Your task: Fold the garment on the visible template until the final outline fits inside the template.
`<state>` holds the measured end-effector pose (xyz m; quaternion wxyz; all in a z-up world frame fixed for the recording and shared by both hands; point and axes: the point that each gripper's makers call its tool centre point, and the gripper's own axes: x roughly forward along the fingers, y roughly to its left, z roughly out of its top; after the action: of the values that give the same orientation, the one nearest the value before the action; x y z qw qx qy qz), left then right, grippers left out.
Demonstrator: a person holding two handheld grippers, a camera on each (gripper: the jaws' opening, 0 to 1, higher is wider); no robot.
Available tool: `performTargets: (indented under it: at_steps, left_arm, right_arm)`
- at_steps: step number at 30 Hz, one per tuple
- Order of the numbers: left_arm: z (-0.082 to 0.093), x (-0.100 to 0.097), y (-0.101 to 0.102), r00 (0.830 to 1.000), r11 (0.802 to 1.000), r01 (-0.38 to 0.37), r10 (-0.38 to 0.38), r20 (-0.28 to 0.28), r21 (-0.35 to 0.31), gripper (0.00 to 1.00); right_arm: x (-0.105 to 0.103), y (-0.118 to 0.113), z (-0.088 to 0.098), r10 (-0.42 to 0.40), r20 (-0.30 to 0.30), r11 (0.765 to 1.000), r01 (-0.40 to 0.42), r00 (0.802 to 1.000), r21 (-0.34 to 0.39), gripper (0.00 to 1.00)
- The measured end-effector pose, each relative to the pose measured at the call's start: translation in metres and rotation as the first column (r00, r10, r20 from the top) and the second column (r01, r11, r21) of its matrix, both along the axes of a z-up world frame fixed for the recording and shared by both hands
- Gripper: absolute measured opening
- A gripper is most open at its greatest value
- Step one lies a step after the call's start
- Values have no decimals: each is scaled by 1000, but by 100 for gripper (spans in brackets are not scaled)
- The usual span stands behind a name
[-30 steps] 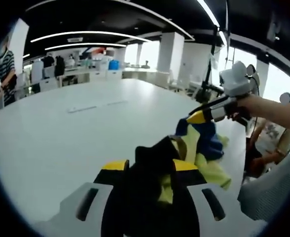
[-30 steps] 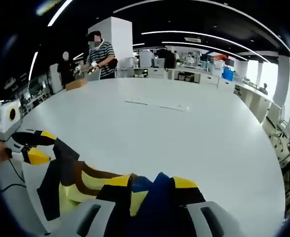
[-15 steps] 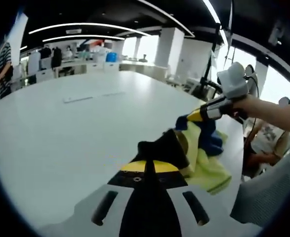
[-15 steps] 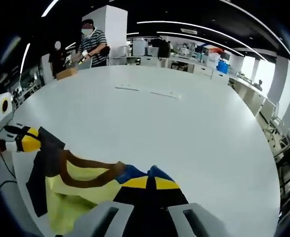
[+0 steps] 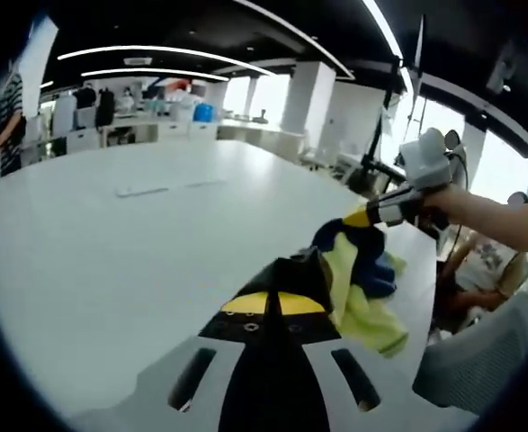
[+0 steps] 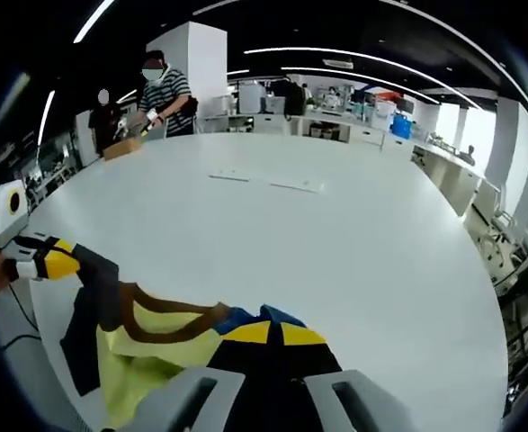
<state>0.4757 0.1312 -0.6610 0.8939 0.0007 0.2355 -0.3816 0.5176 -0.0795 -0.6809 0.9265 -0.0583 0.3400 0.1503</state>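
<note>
Left gripper (image 5: 277, 304) jaws pressed together, pinching black part of garment (image 5: 358, 279). Right gripper (image 6: 265, 331) likewise clamped on blue edge. Garment hangs bunched between both, above white table (image 6: 335, 234), probably lifted for spreading. Template not discernible.

The garment (image 6: 147, 346) is soft cloth, matt and limp, with creases running through its yellow body, brown trim, black panel and blue patch; in the left gripper view its yellow and blue folds (image 5: 358, 283) hang crumpled at centre right. The table (image 6: 335, 252) is a smooth white surface with a faint satin sheen, lightly brighter toward the upper middle of the frame. The right gripper (image 6: 268, 337) looks like hard plastic: matt black jaws, yellow tips, pale grey smooth housing at the bottom. The left gripper (image 5: 272, 306) has the same matt black, yellow and grey plastic finish.
</note>
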Motion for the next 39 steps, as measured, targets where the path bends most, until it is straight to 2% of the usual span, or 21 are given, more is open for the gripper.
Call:
performTargets:
  at_steps: [2,5,10,17,22,25,29,39]
  left_arm:
    - [7,-3,1,1000,1000,-15,15,20,2,0]
    - [14,-5,4,999,999,-41,41,20,-8,0]
    - [35,0,16,991,993,-119,120,67,-7,0]
    - [58,7,25,979,984,-175,172,107,20,0]
    - [67,19,33,969,973,-228,225,103,22,0]
    - [73,31,39,956,961,-276,273,106,18,0]
    - [82,43,38,950,956,-292,294,107,-28,0]
    - [86,78,46,933,940,-339,342,109,-47,0]
  right_arm:
    - [-3,-4,8,2,13,1000,-2,1000,1,0]
    - [-6,-11,17,5,32,1000,-5,999,-2,0]
    - [-8,-16,28,31,50,1000,-31,998,-3,0]
    - [-6,-27,45,39,78,999,-39,996,7,0]
    - [0,-38,59,29,101,999,-32,994,33,0]
    - [3,-44,64,20,93,998,-26,995,62,0]
    - [8,-52,69,5,90,995,-14,996,96,0]
    - [28,-69,73,-35,100,993,23,994,117,0]
